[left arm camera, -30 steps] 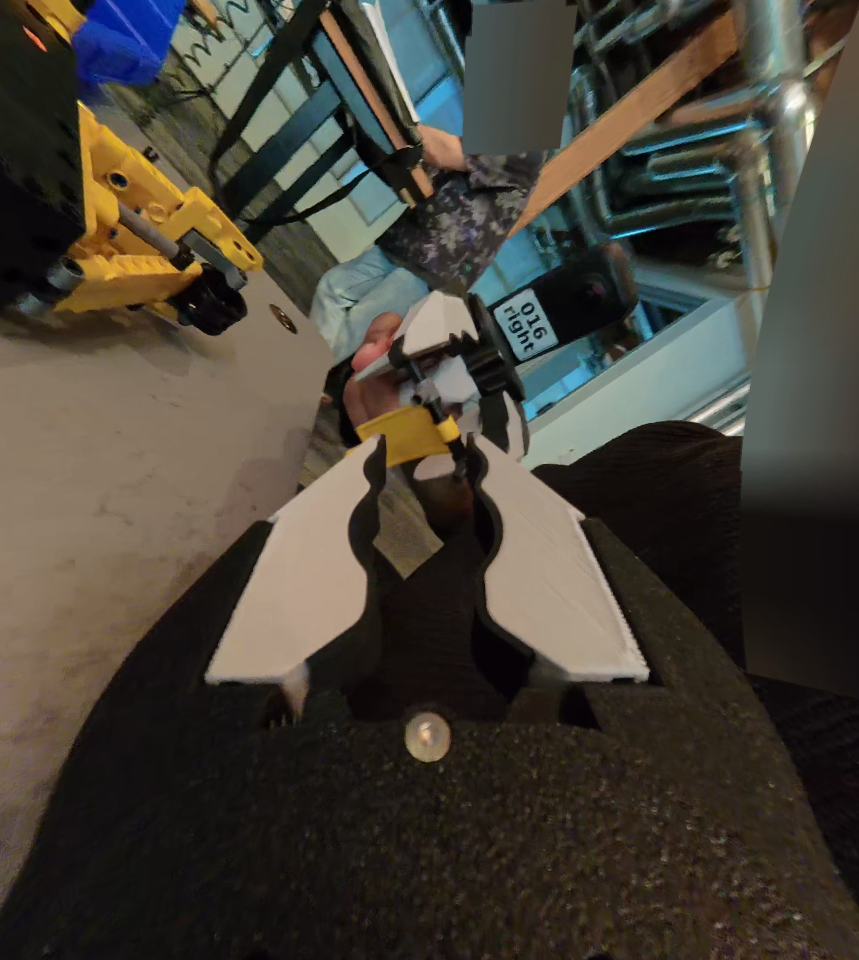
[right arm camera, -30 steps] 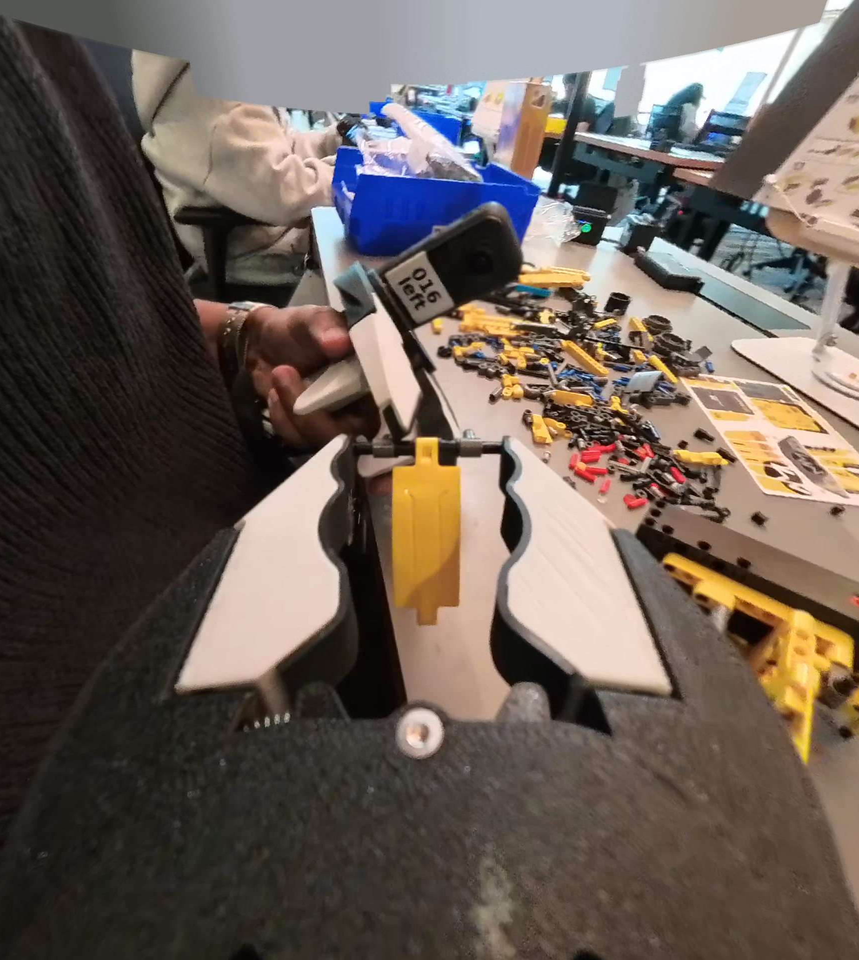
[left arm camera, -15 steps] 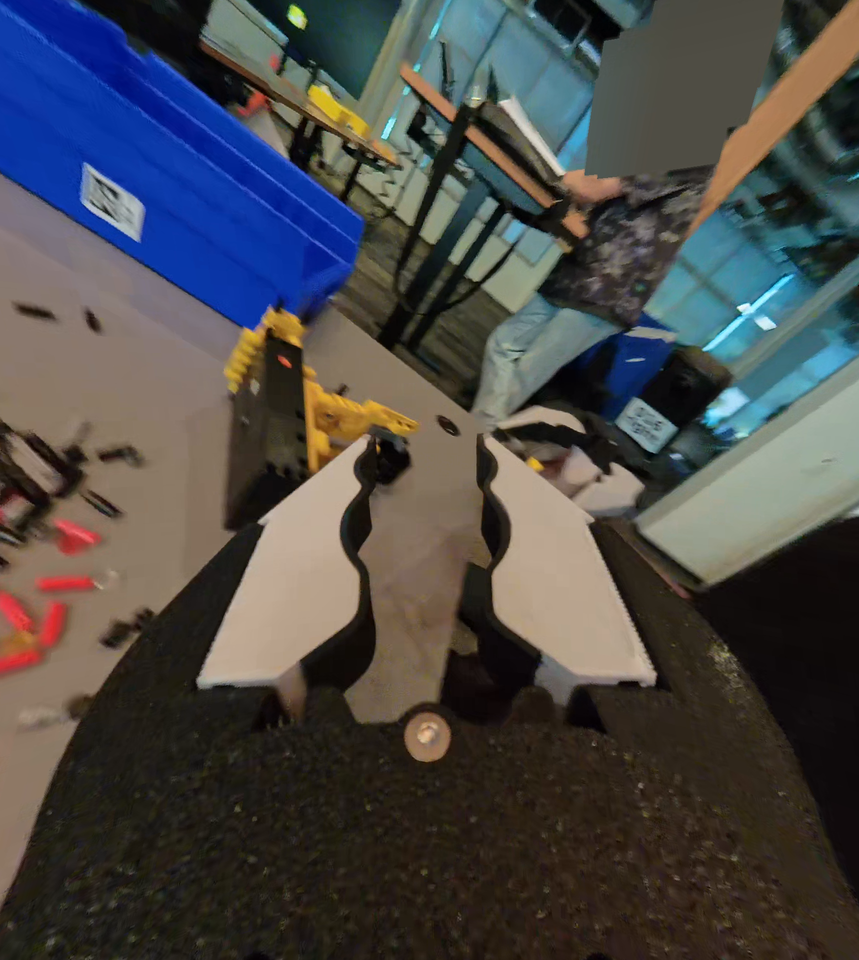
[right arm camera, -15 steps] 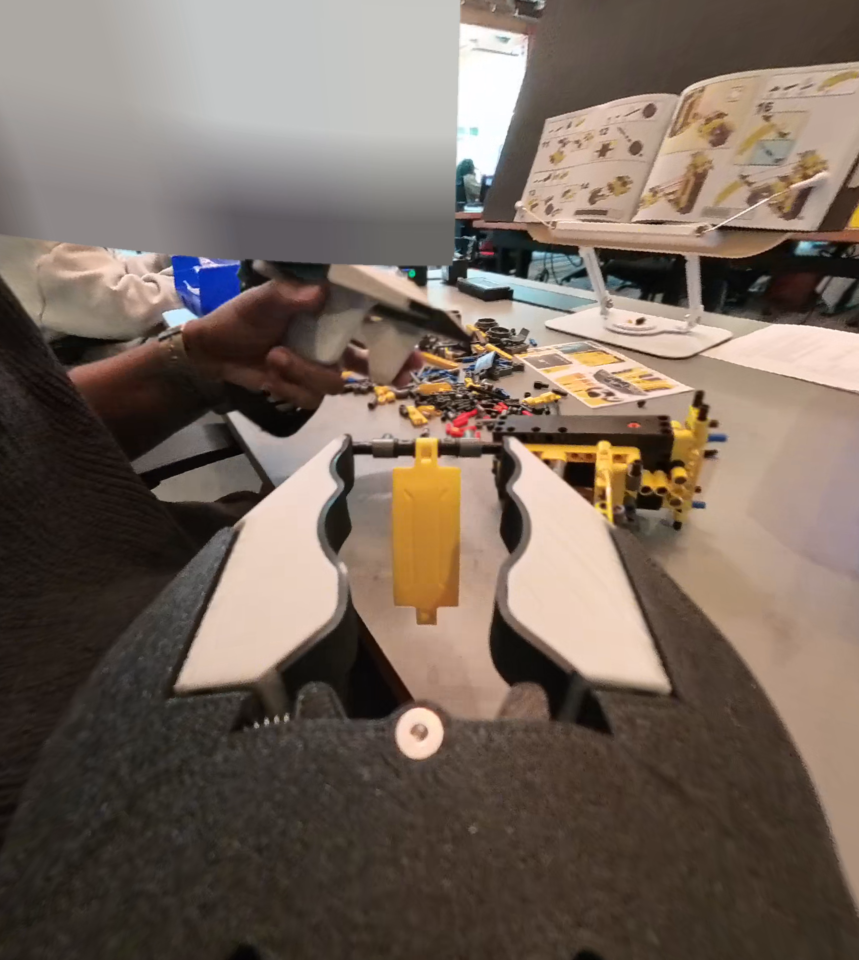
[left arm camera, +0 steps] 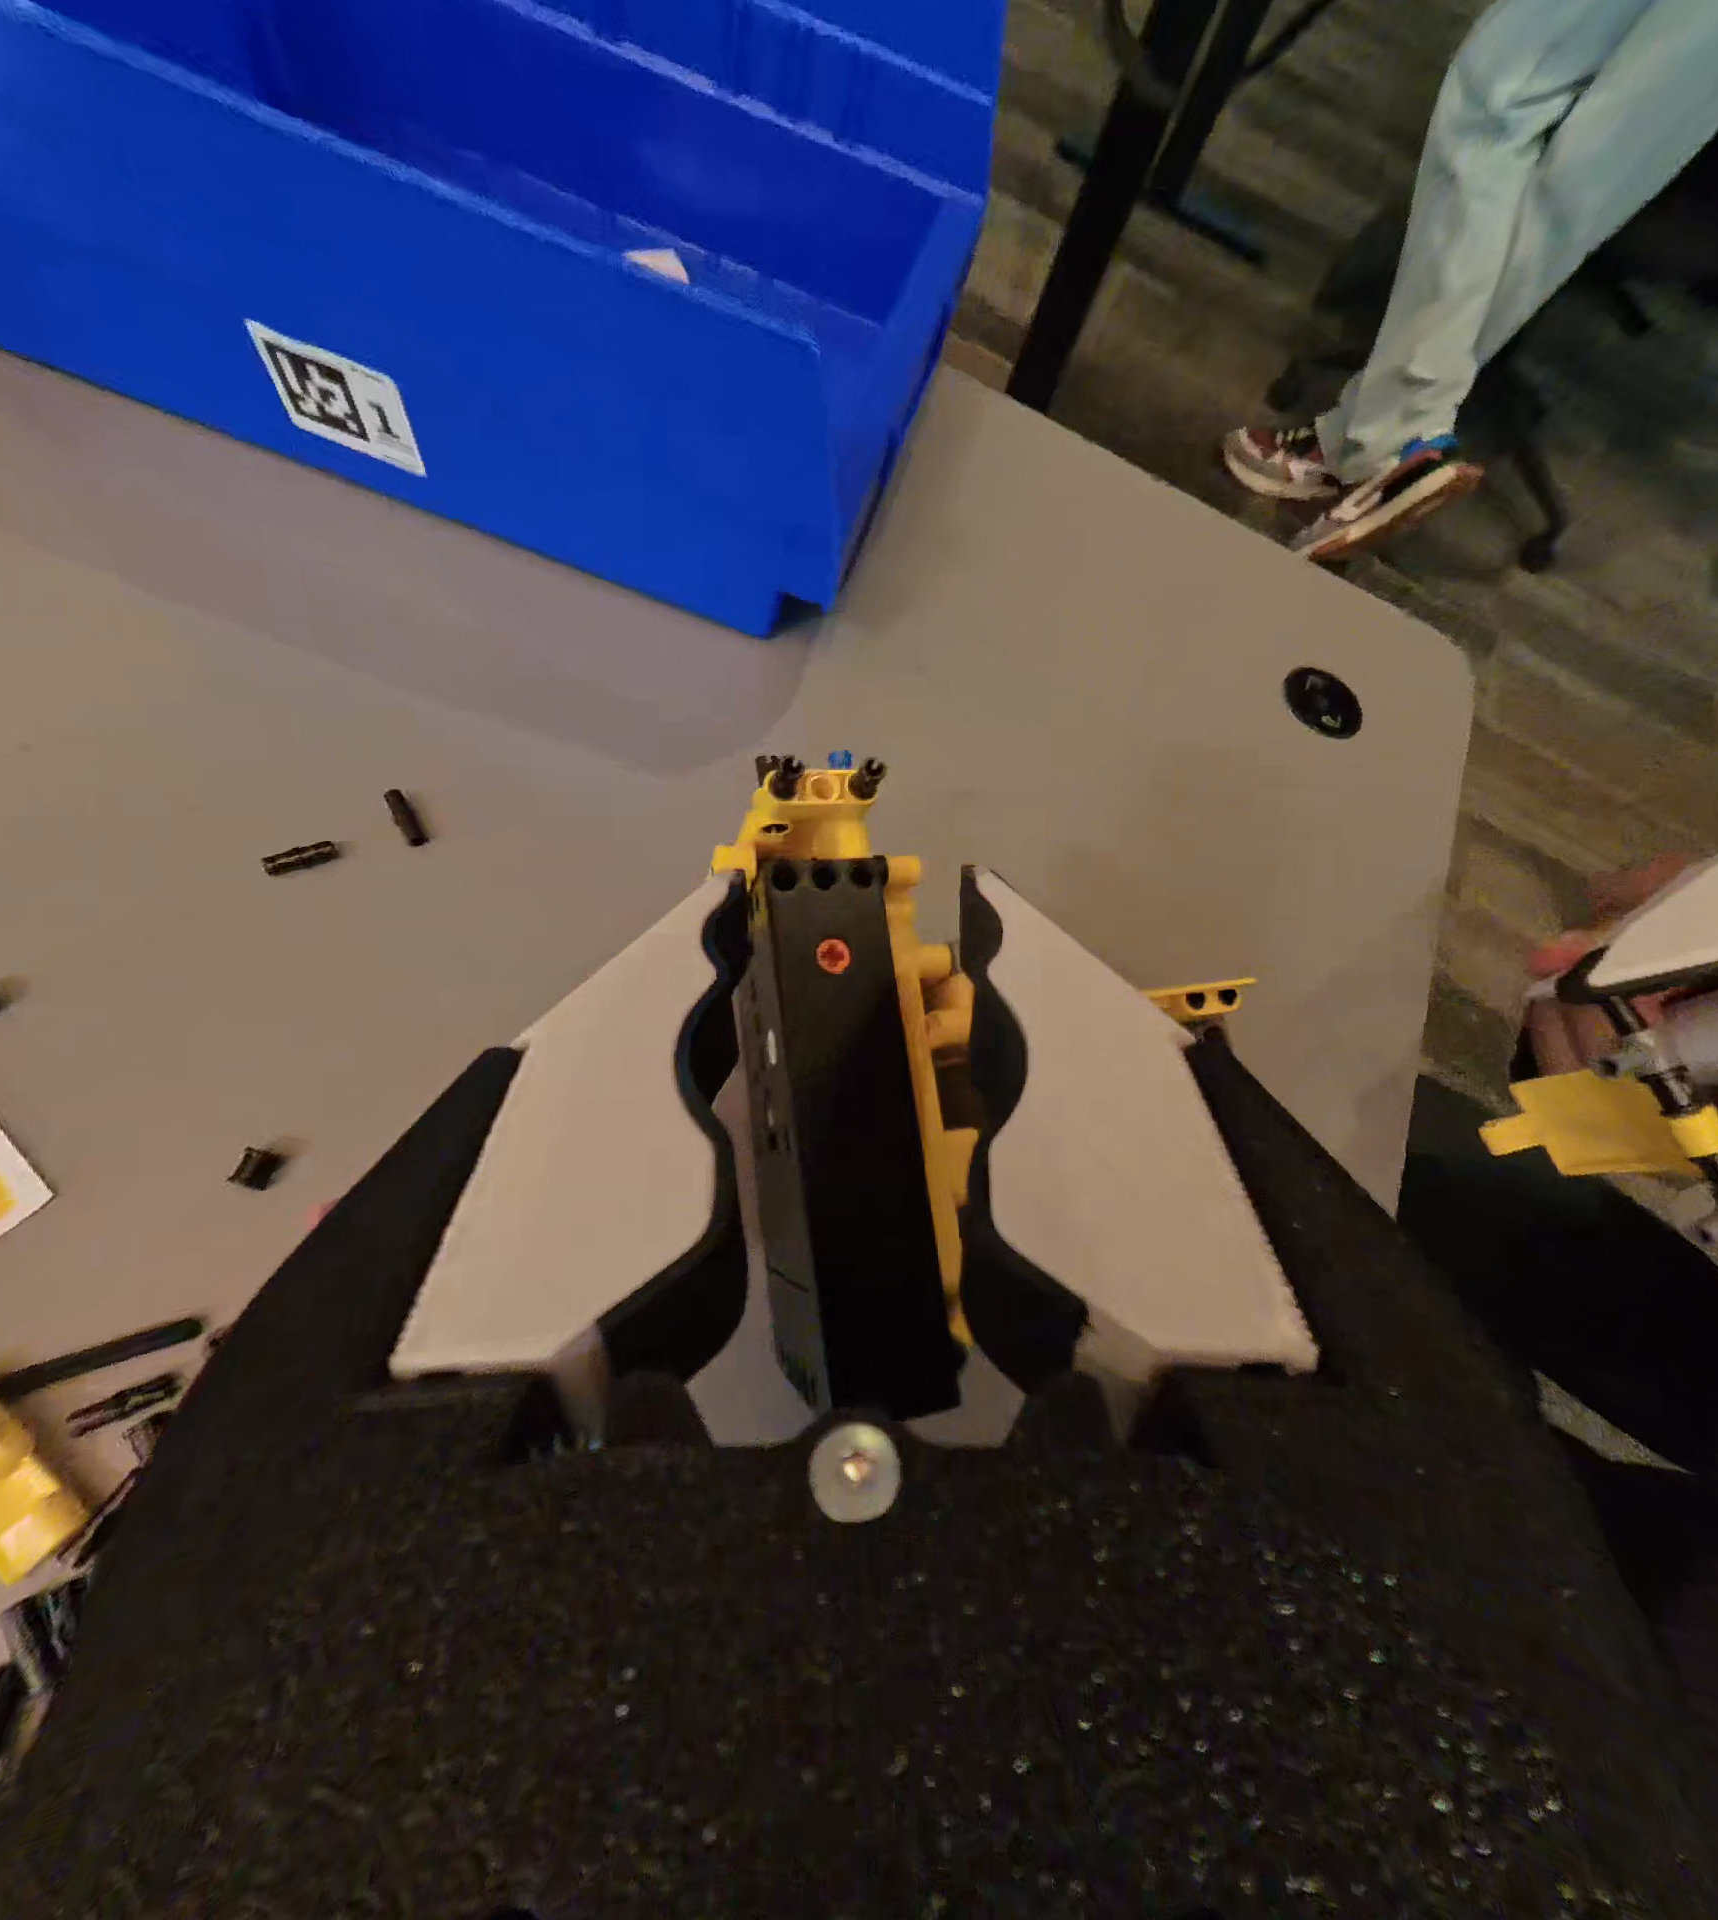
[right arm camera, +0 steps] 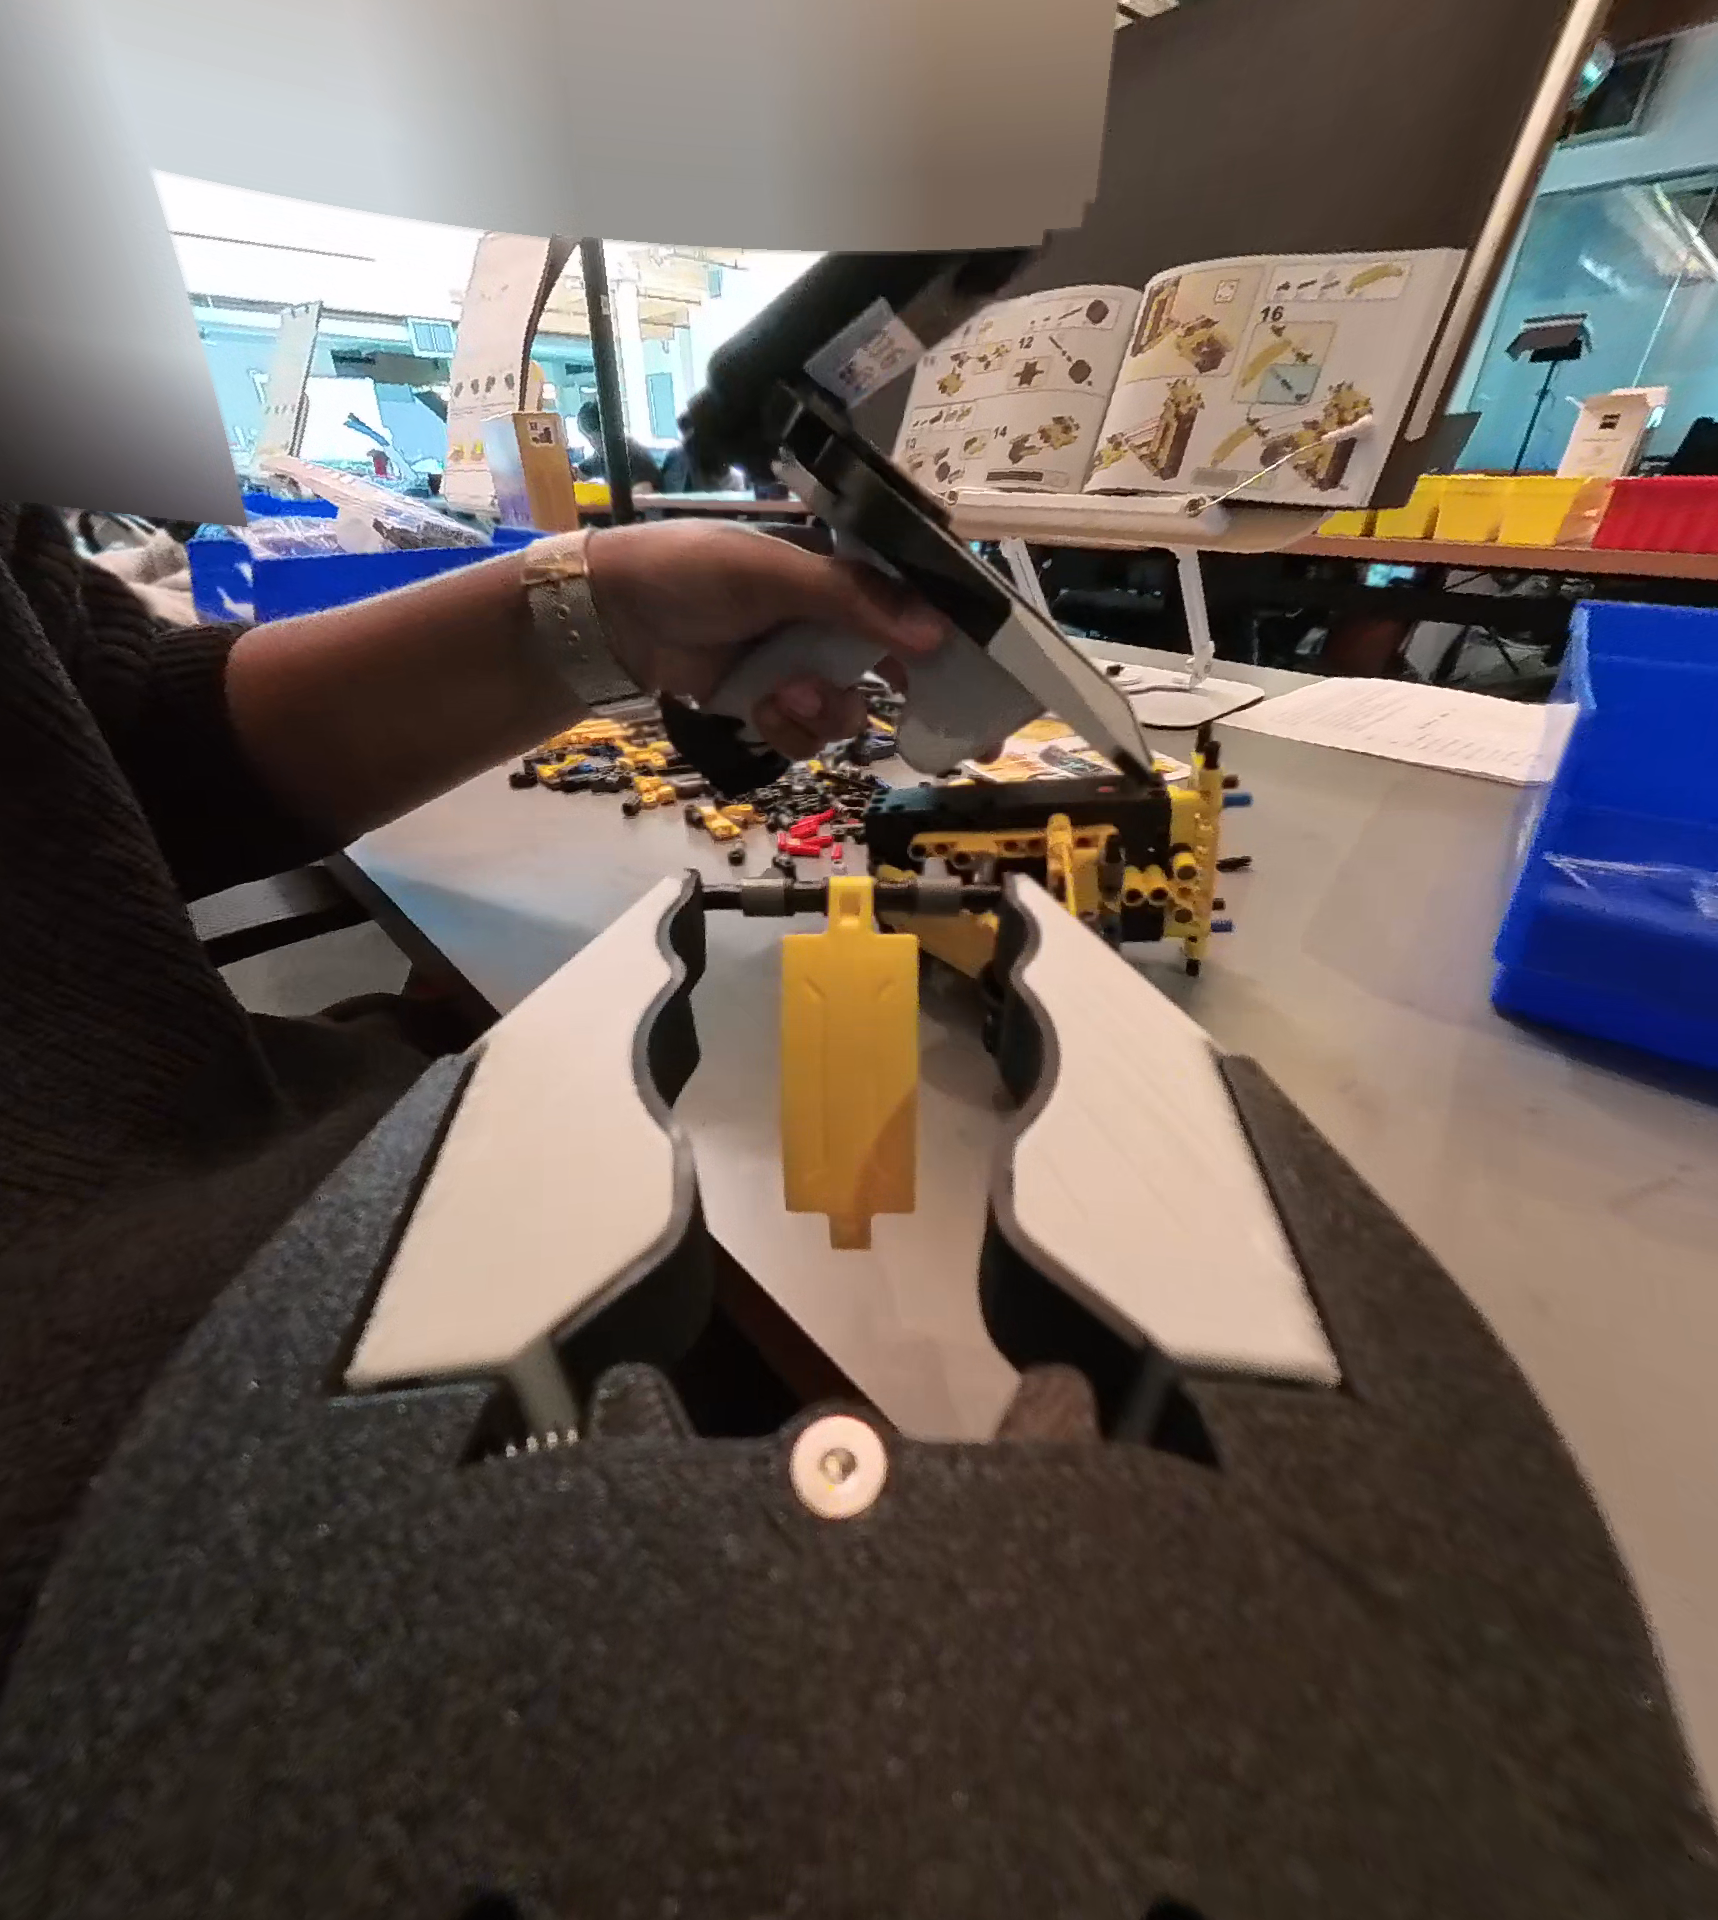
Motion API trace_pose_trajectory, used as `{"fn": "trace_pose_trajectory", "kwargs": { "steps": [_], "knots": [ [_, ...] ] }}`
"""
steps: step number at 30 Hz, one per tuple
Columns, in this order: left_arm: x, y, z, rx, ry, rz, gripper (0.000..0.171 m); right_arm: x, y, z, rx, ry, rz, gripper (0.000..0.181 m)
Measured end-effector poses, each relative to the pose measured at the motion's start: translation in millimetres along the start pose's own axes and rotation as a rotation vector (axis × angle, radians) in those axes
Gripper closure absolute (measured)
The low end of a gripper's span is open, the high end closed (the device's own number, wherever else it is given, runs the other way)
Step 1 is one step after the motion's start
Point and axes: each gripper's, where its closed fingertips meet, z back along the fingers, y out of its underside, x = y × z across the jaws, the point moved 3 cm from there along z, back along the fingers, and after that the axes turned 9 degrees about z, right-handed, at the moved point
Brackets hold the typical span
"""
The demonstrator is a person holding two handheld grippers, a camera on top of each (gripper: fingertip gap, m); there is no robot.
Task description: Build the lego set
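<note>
- Left wrist view: the left gripper point(left arm camera: 847, 883) straddles the black-and-yellow brick model point(left arm camera: 839, 1091) on the grey table point(left arm camera: 1094, 644), jaws apart; contact cannot be told.
- Blue bin point(left arm camera: 481, 291) at 11 o'clock.
- Right wrist view: the right gripper point(right arm camera: 850, 899) pinches a dark axle point(right arm camera: 782, 896) carrying a yellow panel point(right arm camera: 847, 1060); the model sits at 1 o'clock.
</note>
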Motion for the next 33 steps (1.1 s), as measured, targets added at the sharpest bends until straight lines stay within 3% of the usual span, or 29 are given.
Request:
{"fn": "trace_pose_trajectory", "kwargs": {
  "steps": [7, 14, 17, 20, 23, 28, 33],
  "knots": [
    [13, 14, -17, 0.125, -0.056, 0.015, 0.130, -7, 4, 7, -0.033, 0.022, -0.025, 0.126],
    [22, 16, -6, 0.050, -0.020, 0.075, 0.142, -9, 1, 6, -0.030, 0.045, -0.018, 0.126],
    [21, 4, 11, -0.115, -0.015, 0.047, 0.143, -14, -4, 3, -0.038, 0.062, -0.032, 0.126],
    [15, -14, 43, -0.435, 0.059, 0.112, 0.143, -23, -13, -5, -0.071, 0.071, -0.080, 0.126],
    [11, -10, 70, -0.677, 0.081, 0.156, 0.143, -30, -30, -18, -0.146, 0.043, -0.161, 0.126],
    [-5, 14, 94, -0.823, 0.026, 0.061, 0.143, -36, -64, -48, -0.210, -0.032, -0.248, 0.126],
    [-24, 20, 114, -0.919, -0.012, -0.114, 0.144, -34, -75, -84, -0.197, -0.128, -0.371, 0.126]
  ]
}}
